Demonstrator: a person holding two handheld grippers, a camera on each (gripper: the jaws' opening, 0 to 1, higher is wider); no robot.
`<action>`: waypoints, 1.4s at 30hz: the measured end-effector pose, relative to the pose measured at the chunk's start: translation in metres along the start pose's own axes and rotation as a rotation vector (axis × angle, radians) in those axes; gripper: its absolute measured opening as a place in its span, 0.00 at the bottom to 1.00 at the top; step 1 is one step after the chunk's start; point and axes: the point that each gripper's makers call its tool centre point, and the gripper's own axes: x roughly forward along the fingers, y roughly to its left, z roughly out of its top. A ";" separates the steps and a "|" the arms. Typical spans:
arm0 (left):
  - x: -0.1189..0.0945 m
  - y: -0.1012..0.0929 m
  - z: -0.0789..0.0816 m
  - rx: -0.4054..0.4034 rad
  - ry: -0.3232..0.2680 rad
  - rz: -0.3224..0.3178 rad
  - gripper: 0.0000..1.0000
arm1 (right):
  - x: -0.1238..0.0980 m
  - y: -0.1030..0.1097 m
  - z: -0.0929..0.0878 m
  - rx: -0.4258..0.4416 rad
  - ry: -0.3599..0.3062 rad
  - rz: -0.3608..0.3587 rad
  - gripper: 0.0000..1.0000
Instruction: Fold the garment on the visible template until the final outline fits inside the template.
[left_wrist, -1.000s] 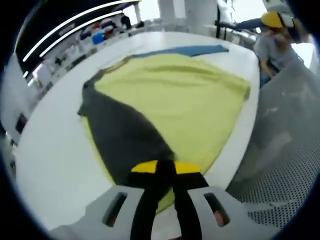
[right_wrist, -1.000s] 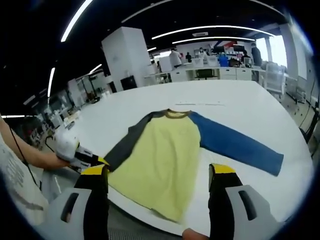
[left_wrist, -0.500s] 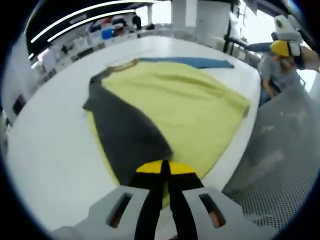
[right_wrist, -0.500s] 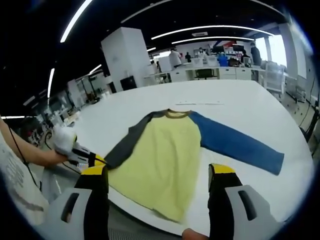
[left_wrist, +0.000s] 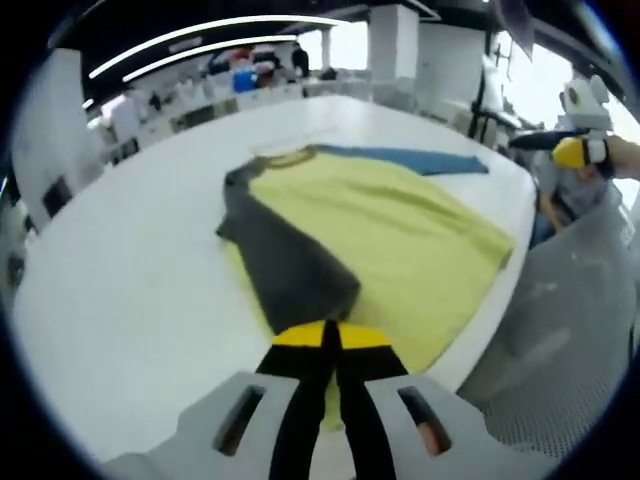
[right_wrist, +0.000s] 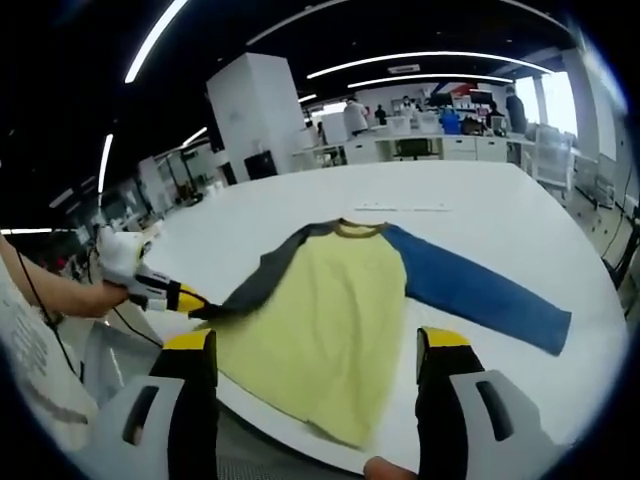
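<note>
l to r in right gripper view: a person's sleeve and gloved hand at far left, then the left gripper (right_wrist: 185, 298), jaws clenched on the cuff end of the grey sleeve (right_wrist: 262, 282), which is lifted and being carried in over the yellow body (right_wrist: 335, 330) of the garment. further r, the blue sleeve (right_wrist: 480, 296) lies flat, stretched out toward the table's edge, untouched. the garment sits mid white table (right_wrist: 470, 205), hem near the front edge. right gripper (right_wrist: 315, 350) hangs above the near edge w/ jaws spread wide, nothing between them.

left gripper view: the left gripper's jaws are pressed together at the bottom w/ the grey sleeve running up from them, doubled over the yellow body; blue sleeve at far side; the right gripper at the far right edge of the view.

progress, as i judge it: early. 1st fold (grey sleeve inward) is underway, not laid down yet. still to do: blue sleeve in, then body folded up/over till the outline fits the template.

hard to tell: can't make out any template outline on the table; faint marks beyond the collar (right_wrist: 358, 230) in right gripper view, too small to read. exact grip point on the cuff hidden by the jaws. hem corner nearest the right gripper is partly cut off behind its jaws. background desks and people blurry.
</note>
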 end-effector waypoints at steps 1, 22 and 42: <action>-0.001 0.003 0.002 -0.004 -0.003 0.008 0.00 | 0.000 0.000 0.000 0.000 0.000 0.000 0.81; -0.029 0.091 0.044 -0.085 -0.099 0.164 0.00 | -0.002 0.000 0.003 -0.031 -0.004 0.005 0.82; -0.058 0.166 0.076 -0.103 -0.165 0.318 0.00 | -0.003 -0.003 0.001 -0.024 0.005 -0.012 0.81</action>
